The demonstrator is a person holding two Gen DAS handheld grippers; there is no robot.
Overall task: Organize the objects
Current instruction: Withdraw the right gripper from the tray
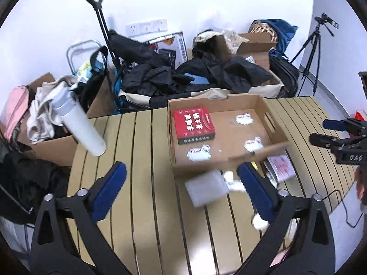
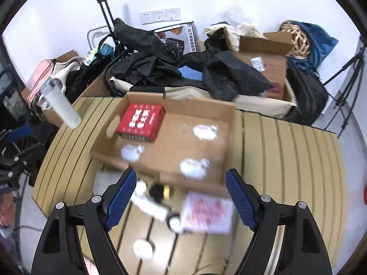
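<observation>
Right wrist view: right gripper (image 2: 180, 198) spread wide, empty, over blurred clutter on slatted table (image 2: 286, 160): pink-printed packet (image 2: 206, 213), white tube (image 2: 149, 204), round white lid (image 2: 142, 248), dark item too smeared to identify. Cardboard tray (image 2: 174, 142) beyond, red box (image 2: 140, 122) in far-left corner, stickers unreadable. Left wrist view: left gripper (image 1: 182, 184) likewise apart, empty; hazy white block (image 1: 205, 190) between fingers; white bottle (image 1: 79, 125) at table's far-left edge, base blurred.
</observation>
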